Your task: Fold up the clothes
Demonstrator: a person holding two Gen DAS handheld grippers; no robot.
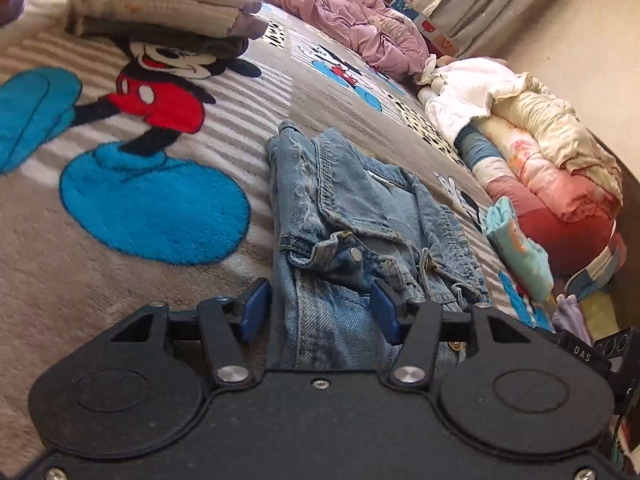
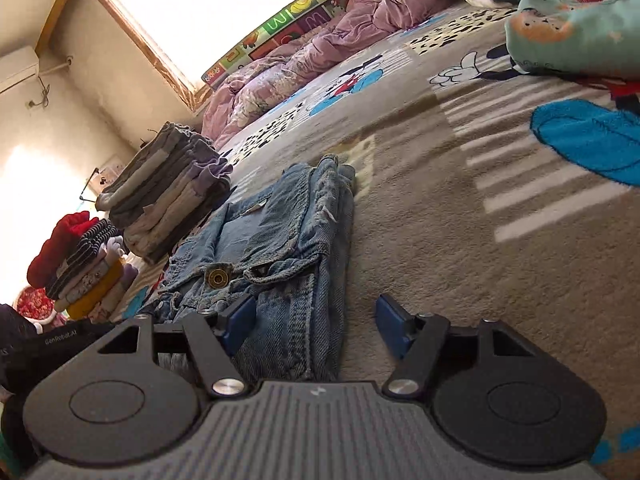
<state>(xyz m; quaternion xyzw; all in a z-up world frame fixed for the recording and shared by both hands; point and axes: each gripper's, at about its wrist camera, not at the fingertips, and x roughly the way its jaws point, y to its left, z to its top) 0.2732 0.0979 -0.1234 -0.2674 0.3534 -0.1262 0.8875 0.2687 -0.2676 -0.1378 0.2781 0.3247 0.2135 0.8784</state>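
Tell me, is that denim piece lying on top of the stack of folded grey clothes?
No. The denim garment lies flat on the cartoon blanket, beside the stack of folded grey clothes, not on it.

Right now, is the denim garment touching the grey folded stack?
Apart. The left wrist view shows bare blanket between the denim garment and the grey folded stack.

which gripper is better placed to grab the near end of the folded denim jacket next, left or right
Left, probably. The left gripper is open with the denim jacket filling the gap between its fingers. The right gripper is also open, but only the jacket's edge lies in its gap; the rest is blanket.
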